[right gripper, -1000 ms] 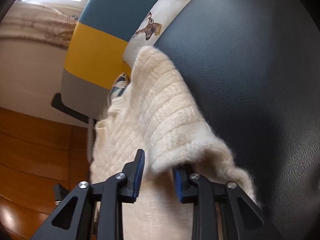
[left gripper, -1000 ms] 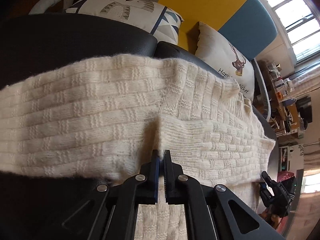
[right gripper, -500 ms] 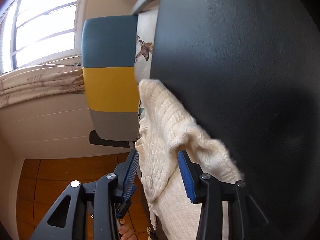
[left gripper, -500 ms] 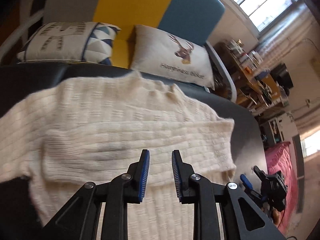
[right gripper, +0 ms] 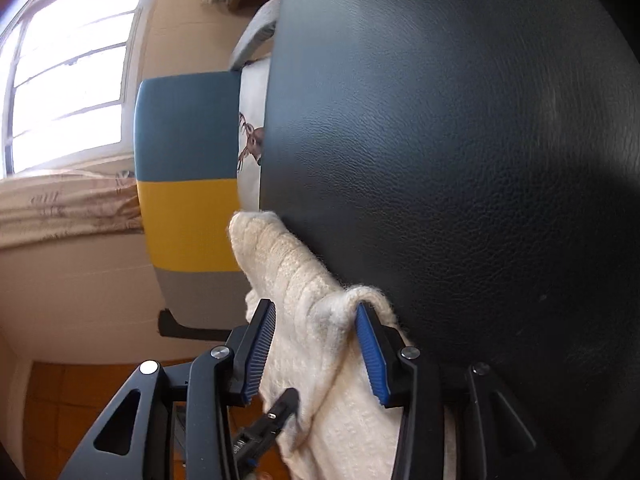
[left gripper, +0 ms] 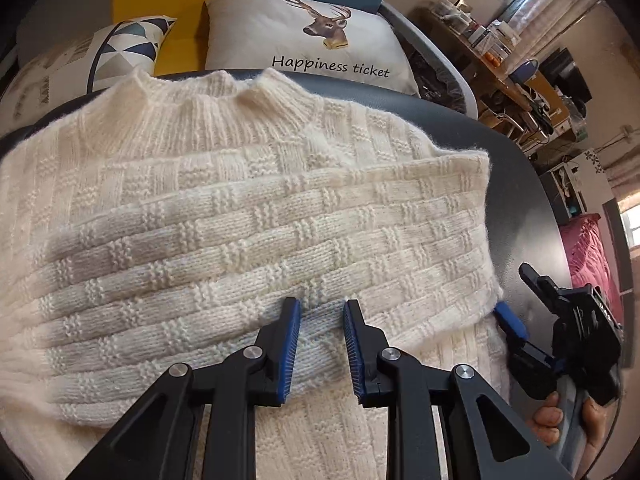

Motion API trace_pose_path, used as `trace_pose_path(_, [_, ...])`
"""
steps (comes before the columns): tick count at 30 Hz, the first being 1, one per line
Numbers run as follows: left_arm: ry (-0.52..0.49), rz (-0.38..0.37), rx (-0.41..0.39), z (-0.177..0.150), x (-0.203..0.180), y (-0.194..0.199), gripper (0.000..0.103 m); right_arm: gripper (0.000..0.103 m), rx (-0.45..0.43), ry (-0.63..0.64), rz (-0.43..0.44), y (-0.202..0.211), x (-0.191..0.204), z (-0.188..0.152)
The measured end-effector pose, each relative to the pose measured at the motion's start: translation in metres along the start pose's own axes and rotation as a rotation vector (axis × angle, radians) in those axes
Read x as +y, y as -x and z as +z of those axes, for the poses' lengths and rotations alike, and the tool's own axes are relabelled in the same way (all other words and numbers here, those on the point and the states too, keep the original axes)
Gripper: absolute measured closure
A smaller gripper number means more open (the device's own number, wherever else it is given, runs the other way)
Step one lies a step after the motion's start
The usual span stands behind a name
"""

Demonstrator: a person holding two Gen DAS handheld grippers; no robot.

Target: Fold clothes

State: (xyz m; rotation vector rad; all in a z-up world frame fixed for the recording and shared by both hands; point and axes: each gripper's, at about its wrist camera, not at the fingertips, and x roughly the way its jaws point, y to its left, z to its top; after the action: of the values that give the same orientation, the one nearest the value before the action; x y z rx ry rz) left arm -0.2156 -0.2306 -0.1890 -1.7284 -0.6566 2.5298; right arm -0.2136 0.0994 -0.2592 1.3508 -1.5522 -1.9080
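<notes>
One view – deer pillow (left gripper: 308,40), other – window (right gripper: 68,92)

Both handheld tools are built alike: the left gripper (left gripper: 319,344) has matte black, angular linkage arms with triangular cut-outs, round silver screw heads at the pivots, and two fingers (left gripper: 289,350) faced with ribbed blue pads. The right gripper (right gripper: 316,354) shows the same black frame, the same silver screws at each joint and the same grooved blue pads along the insides of its fingers. Seen from the left wrist view, the right tool has a chunky black body above a pale grey-blue handle, with a person's hand (left gripper: 560,420) wrapped round it, no sleeve in sight.
</notes>
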Motion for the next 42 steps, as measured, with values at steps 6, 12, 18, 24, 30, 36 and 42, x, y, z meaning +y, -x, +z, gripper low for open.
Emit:
trace_pose_path(6, [-0.131,-0.129,-0.107,0.041,-0.034,0.037,0.079,0.060,0.090,0.207,-0.003,0.018,0.027,0.005])
trace_pose_path(12, [-0.406,-0.212,-0.053,0.107,-0.096,0.024,0.041,0.060,0.307,0.236,0.081,-0.005,0.027,-0.006])
trace_pose_path(18, [-0.524,-0.249,0.169,0.143,-0.129,-0.037,0.040,0.060,0.344,0.222,0.050,-0.028,0.011,-0.007])
trace_pose_path(24, [-0.608,-0.288,0.299,0.144,-0.142,-0.070,0.059,0.060,0.295,0.247,0.042,-0.033,0.016,0.000])
trace_pose_path(30, [-0.692,-0.241,0.304,0.132,-0.147,-0.089,0.086,0.061,0.226,0.401,-0.056,-0.034,0.026,-0.006])
trace_pose_path(36, [-0.657,-0.253,0.151,0.134,-0.141,-0.086,0.093,0.095,0.183,0.512,-0.220,-0.038,0.029,-0.013])
trace_pose_path(42, [-0.590,-0.230,0.133,0.131,-0.141,-0.100,0.091,0.092,0.221,0.564,-0.242,-0.034,0.033,-0.014])
